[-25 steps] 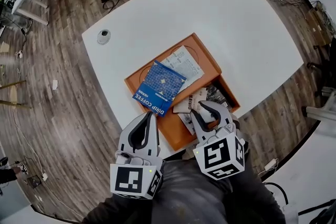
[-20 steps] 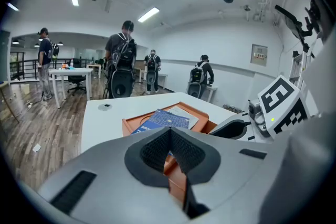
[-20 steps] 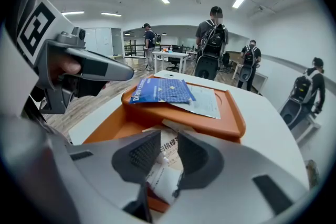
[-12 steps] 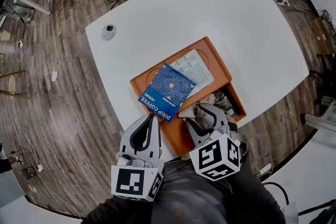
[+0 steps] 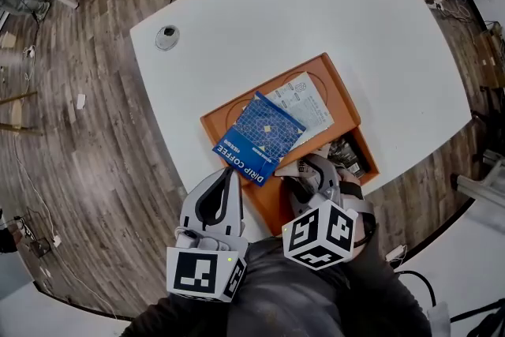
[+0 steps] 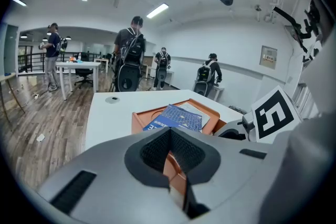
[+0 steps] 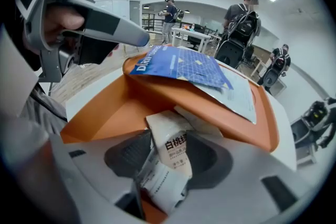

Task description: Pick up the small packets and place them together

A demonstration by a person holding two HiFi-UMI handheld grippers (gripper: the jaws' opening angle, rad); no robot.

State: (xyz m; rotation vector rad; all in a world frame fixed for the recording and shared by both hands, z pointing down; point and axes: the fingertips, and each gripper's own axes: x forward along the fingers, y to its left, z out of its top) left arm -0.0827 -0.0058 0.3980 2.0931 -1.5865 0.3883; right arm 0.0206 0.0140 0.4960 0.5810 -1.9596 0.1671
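Starting at the right gripper (image 5: 316,170): tipped steeply down into the near end of the orange tray (image 7: 115,107), jaws spread and just now widening. Between the pads, a small white packet (image 7: 170,149) printed with black characters, upper end leaning toward the tray's middle, lower end crumpled back toward the gripper's throat. Not clearly pinched; more standing in the gap than clamped. Just behind it, on the tray floor, the pale edge of another white packet (image 7: 206,122).

On to the left gripper (image 5: 228,174): jaws pressed together at the tips, nothing between them. Held just off the tray's near-left side, over the white table (image 5: 316,4), pointing toward the tray.

Farther up the tray, a blue drip coffee packet (image 5: 259,136), lying flat and slanted, one corner overhanging the tray's left rim. Partly tucked under it toward the tray's far end, a white printed sachet (image 5: 306,100). At the tray's near-right corner, just beside the right gripper, a few dark packets (image 5: 349,154), too small to read.

Beyond the tray's far-left corner, well apart from it on the table, a small round grey disc (image 5: 166,37). Around the table, wooden floor (image 5: 79,91). In the left gripper view, far past the tray, several people with backpacks (image 6: 131,52) standing among desks.
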